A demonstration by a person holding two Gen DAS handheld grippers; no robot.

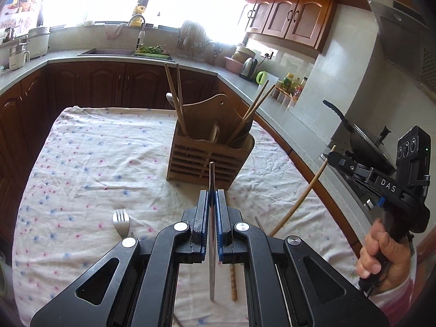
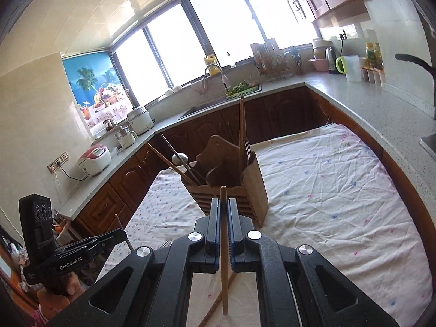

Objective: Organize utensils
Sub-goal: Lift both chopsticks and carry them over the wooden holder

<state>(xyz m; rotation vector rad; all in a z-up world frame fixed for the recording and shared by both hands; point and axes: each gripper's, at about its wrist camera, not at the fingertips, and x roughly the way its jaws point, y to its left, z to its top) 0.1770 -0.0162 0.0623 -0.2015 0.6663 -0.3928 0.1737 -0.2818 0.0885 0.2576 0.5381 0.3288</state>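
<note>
My left tongs point(image 1: 212, 204) pinch a metal stick point(image 1: 212, 245); my right tongs point(image 2: 224, 212) pinch a wooden chopstick point(image 2: 224, 245). Holder point(image 1: 207, 158) at twelve o'clock.

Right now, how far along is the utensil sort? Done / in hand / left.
Done: the wooden holder already has chopsticks in its left slot and chopsticks with a fork in its right.
In hand: the left gripper is shut on a thin metal utensil; the right gripper is shut on a wooden chopstick.
Left: a fork and a bamboo chopstick lie on the cloth.
</note>
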